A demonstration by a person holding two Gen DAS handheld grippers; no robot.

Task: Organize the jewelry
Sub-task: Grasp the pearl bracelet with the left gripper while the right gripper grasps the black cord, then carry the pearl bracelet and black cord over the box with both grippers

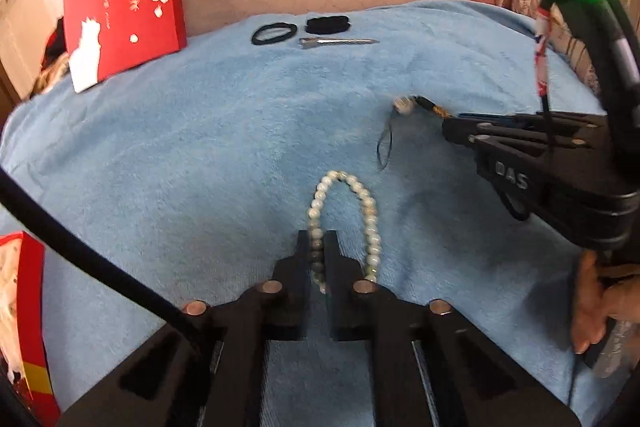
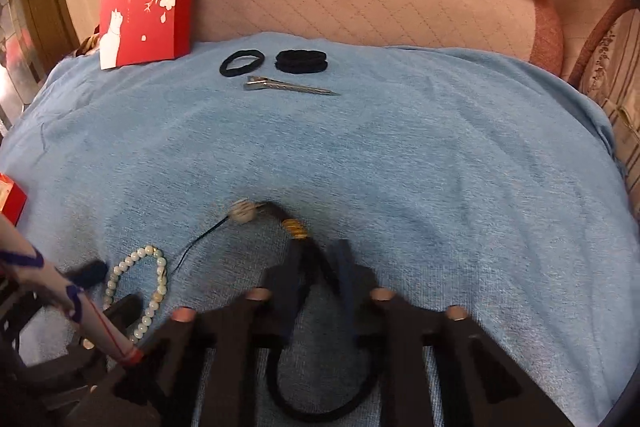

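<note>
Left wrist: fingers [image 1: 318,247] pinch round, glossy pale bead bracelet [image 1: 362,203].

Both wrist cameras sit low over the blue towel [image 1: 200,147], facing the red box [image 1: 124,3] at its far edge; the right camera looks from farther right. Both share towel and box.

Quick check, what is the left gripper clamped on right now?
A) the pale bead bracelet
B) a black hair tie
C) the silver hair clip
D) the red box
A: in the left wrist view the left gripper has its fingers closed on one side of the pale bead bracelet, while the silver hair clip and black hair tie lie far off on the blue towel.
</note>
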